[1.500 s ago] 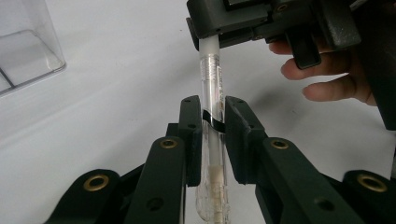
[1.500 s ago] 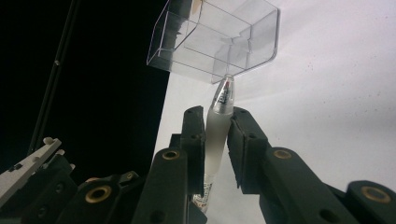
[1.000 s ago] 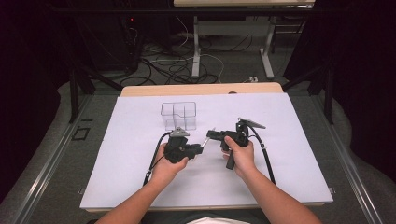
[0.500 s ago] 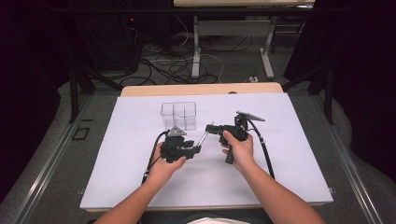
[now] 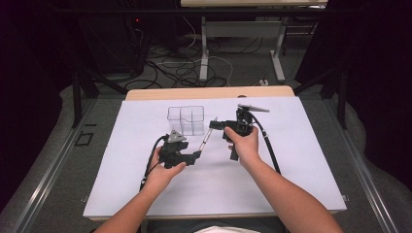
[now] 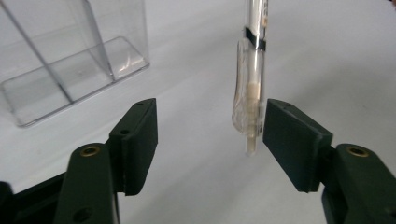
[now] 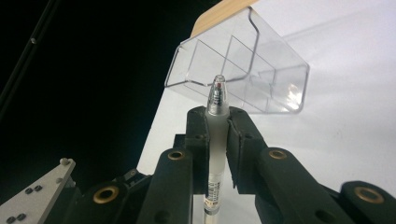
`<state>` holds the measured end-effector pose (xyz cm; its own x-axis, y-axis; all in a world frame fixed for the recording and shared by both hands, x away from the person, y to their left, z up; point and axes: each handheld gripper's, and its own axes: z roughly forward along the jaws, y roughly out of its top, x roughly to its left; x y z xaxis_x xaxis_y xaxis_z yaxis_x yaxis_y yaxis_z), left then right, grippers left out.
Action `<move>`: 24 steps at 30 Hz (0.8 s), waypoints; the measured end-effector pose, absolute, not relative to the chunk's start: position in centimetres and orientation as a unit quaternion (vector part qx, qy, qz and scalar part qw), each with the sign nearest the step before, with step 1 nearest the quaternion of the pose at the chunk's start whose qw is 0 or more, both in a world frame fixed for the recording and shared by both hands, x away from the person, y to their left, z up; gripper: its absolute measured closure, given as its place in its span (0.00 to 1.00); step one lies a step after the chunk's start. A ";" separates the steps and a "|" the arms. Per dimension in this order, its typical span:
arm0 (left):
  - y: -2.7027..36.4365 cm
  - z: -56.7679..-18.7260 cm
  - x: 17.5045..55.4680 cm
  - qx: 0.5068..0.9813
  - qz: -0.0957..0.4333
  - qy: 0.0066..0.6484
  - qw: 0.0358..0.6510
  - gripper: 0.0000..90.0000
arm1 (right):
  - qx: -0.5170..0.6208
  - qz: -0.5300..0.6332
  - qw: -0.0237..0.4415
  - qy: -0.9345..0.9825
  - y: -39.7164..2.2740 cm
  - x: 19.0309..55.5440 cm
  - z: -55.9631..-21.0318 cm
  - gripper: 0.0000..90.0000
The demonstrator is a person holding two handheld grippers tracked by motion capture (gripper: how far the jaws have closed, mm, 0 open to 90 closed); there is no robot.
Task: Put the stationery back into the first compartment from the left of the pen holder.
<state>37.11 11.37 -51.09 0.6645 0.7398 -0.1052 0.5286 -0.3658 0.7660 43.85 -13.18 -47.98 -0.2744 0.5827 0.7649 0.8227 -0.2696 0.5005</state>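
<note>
Nearest on the white worktop (image 5: pixel 291 184), the left gripper (image 5: pixel 197 155) sits low with its jaws parted; they have just been opening, and the clip end of the pen (image 5: pixel 206 138) hangs between the pads, close by one but not pressed by either. Just beyond and to the right, the right gripper (image 5: pixel 217 124) has its jaws clamped tight on the pen's frosted grip, tip pointing away, so the pen slants down from it towards the left gripper. Farther back stands the clear organiser (image 5: pixel 186 119), open-topped and divided into compartments. The pen looks light, stiff and smooth; the grip section is the surest place to hold, since the slick barrel could slide or pivot.
</note>
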 end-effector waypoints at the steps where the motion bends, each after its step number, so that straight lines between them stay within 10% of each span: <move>1: 11.5 -51.1 37.1 0.816 0.132 0.388 0.407 0.37 | -0.592 -0.534 0.112 -0.594 -13.2 43.8 -48.0 0.89; 24: 15.8 -51.0 36.9 0.796 0.163 0.439 0.383 0.20 | -0.555 -0.537 0.022 -0.635 -9.9 46.0 -42.3 0.89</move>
